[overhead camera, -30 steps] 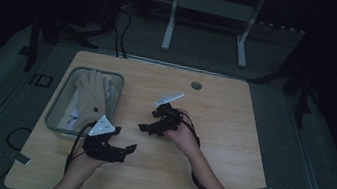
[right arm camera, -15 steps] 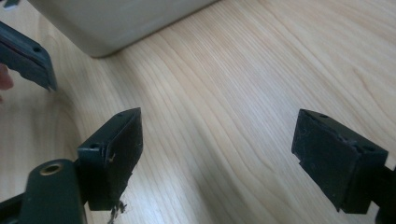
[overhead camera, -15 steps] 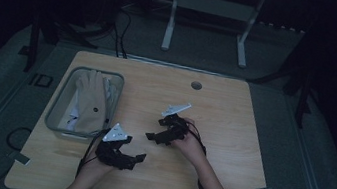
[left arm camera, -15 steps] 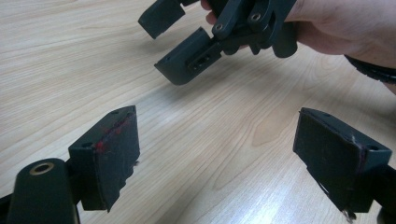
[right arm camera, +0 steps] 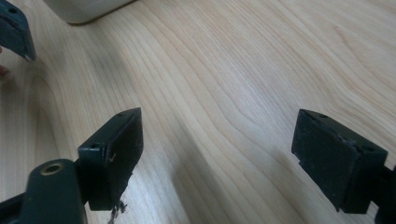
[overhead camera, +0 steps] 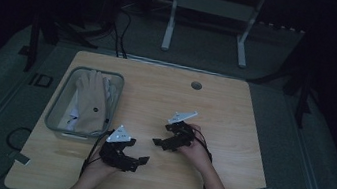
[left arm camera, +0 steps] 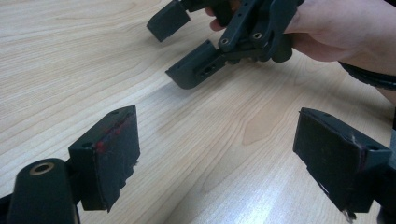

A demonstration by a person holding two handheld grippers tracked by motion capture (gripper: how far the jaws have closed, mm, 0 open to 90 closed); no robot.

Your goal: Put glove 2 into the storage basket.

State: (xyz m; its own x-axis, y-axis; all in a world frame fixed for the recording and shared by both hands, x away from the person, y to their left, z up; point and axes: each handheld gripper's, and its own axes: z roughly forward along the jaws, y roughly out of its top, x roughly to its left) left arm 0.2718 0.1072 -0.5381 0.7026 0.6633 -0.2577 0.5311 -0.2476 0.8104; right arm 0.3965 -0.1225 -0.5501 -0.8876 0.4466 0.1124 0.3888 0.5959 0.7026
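Both my grippers are low over the table, jaws wide apart and holding nothing.

My left gripper (overhead camera: 140, 161) is near the front edge of the table (overhead camera: 243, 186), and its two black jaws point toward my right gripper (overhead camera: 159, 141), which is a little farther in and aimed back at it. My two forearms come in from the front edge of the table. In the left gripper view I see my right hand (left arm camera: 341, 28) wrapped around its gripper.

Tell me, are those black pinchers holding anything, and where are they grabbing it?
No, nothing is held. The left gripper and the right gripper both stand open, with bare wooden table between the jaws.
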